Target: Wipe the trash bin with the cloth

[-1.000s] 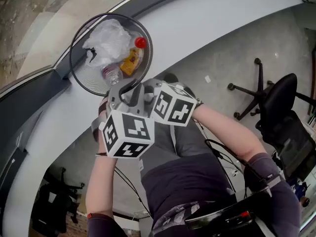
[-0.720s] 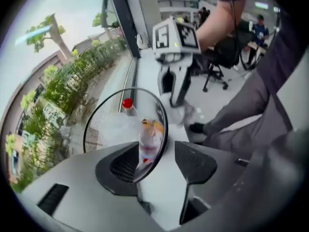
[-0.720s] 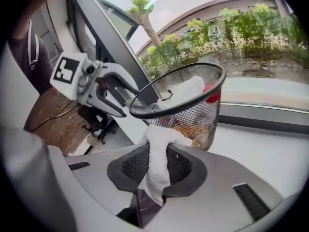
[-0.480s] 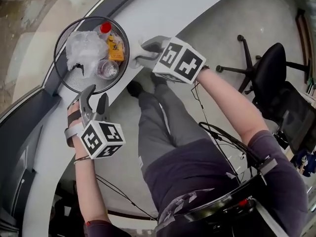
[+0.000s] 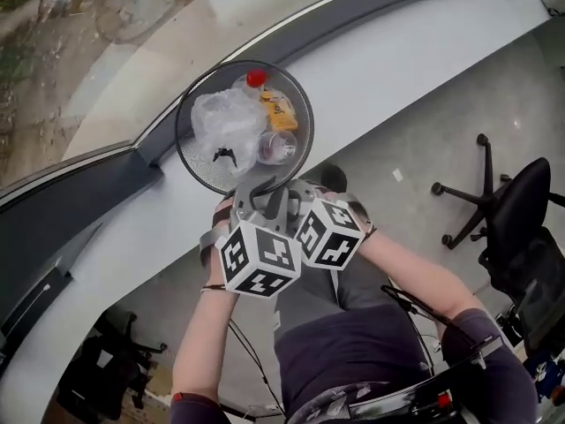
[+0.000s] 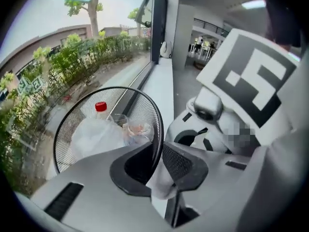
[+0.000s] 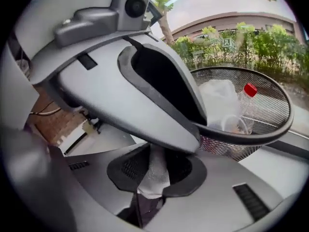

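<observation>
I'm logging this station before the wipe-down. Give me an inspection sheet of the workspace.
Surface: curved white ledge along the window.
Job's things: mesh bin stands on the ledge; cloth is in the right tongs.
Clutter: bag, red-capped bottle, yellow packet and cup, all inside the bin.
Grippers: left tongs closing, bin rim between them; right tongs shut on the cloth.
Cables: black cable by the person's waist.
Surroundings: chair on the floor; greenery outside.
</observation>
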Motion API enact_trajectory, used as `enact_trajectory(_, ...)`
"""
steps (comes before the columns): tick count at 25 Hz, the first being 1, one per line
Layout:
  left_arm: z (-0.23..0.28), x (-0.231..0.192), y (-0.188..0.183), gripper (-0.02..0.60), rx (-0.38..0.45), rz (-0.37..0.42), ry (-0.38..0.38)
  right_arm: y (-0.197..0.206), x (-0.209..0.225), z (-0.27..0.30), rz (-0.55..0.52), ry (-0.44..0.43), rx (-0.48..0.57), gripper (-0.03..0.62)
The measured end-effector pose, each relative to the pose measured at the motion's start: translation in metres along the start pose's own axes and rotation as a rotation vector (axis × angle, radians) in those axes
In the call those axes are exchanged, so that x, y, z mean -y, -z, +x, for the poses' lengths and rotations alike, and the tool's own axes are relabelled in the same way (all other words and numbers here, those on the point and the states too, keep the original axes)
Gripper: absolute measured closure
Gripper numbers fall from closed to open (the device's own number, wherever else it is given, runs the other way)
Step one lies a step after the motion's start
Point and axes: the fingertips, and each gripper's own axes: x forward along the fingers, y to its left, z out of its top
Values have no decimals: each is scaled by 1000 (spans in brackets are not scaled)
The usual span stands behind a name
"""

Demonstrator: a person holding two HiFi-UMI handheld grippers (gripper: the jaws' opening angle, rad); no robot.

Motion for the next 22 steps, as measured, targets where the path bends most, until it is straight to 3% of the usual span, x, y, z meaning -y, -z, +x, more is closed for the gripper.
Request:
enact_trajectory(4,-14,-4,-3,514,41,-24,36,10,15,-12,-5,-13,-16,514)
enact_trajectory(6,-35,-12,-1,509,62,23,28,21,36,-30,1,21,-35,514)
enact_trajectory(8,-52,-22,7,482,33,146,-6,32,65,-56,22,91,-50,514)
enact_trajectory(10,-50,-36,29,406,-78,336,-76,40,102,-86,79,197,-41,514)
enact_trajectory(12,-31,-51,55,388,-208,525,-143,40,141,-113,166,306,1,514)
enact_trajectory(14,-16,-57,67,388,-258,612,-178,35,166,-127,206,369,32,514)
enact_trajectory(15,-14,-58,66,390,-254,604,-188,31,170,-126,191,375,26,514)
enact_trajectory(16,-14,-59,64,432,-242,564,-187,29,169,-120,155,365,6,514)
enact_trajectory(20,-14,-44,50,437,-195,297,-117,32,128,-78,-72,265,-124,514)
enact_trajectory(22,-11,-34,43,449,-183,170,-122,38,96,-59,-120,184,-153,514)
